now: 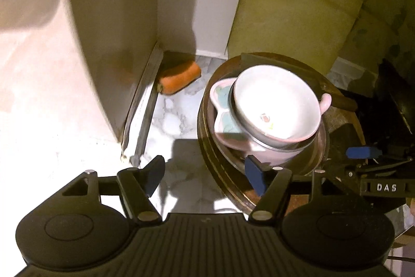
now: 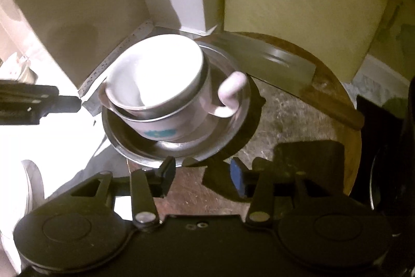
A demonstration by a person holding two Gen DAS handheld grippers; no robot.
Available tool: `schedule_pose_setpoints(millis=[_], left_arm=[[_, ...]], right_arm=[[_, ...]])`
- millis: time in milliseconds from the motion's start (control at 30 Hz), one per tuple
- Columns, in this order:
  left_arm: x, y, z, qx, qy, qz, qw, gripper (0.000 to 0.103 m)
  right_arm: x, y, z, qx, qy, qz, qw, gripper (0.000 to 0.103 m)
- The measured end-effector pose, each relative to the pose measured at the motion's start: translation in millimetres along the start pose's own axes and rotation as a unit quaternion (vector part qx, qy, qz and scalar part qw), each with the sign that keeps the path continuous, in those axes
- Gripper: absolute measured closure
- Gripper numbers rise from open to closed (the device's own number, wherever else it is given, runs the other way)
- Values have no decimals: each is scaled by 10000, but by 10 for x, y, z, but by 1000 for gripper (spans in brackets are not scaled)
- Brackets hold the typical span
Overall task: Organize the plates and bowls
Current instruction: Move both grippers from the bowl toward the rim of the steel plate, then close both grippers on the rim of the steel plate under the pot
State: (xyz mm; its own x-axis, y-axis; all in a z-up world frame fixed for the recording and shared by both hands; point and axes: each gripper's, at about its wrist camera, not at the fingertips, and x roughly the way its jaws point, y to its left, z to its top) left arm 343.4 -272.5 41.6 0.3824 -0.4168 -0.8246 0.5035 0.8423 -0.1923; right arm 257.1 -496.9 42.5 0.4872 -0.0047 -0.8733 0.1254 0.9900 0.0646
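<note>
Both my claws tilt steeply down at the stack. The left claw (image 1: 205,173) gapes, empty; the right claw (image 2: 202,177) (narrower gap) holds nothing. The white bowl (image 1: 276,105) sits nested in a pink cup (image 2: 166,126) on a steel plate (image 2: 233,131) atop the round wooden board (image 2: 298,108).

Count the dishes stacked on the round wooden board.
4, maybe more hidden. White bowl on top, steel bowl under it, pink handled cup below, all in the steel plate at the bottom.
</note>
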Motion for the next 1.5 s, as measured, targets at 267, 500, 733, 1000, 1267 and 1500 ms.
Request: schedule_pose_setpoints(millis=[267,500,733,1000,1267,1500], left_arm=[[135,77,-186,-433,148,-388,9982,35],[163,-76,-265,-670,49,-645,9956,35],[273,-202,-271,-817,22,-686,9943,36],[423,-240,-272,-875,79,-831,9927,36],[536,-261,-290,-997,119,-1085,9890,48],[596,-232,-278,-1268,173,-1313,9831,70]], right_arm=[[-39,-290,230,52,-76,-169,9998,51],[-160,-495,666,-83,-185,5,9998,50],[221,-551,1140,-353,139,217,9990,51],[672,-610,1329,-528,615,476,9956,59],[911,-572,1326,-622,776,698,9926,71],[1004,-619,1304,-531,864,817,9915,83]])
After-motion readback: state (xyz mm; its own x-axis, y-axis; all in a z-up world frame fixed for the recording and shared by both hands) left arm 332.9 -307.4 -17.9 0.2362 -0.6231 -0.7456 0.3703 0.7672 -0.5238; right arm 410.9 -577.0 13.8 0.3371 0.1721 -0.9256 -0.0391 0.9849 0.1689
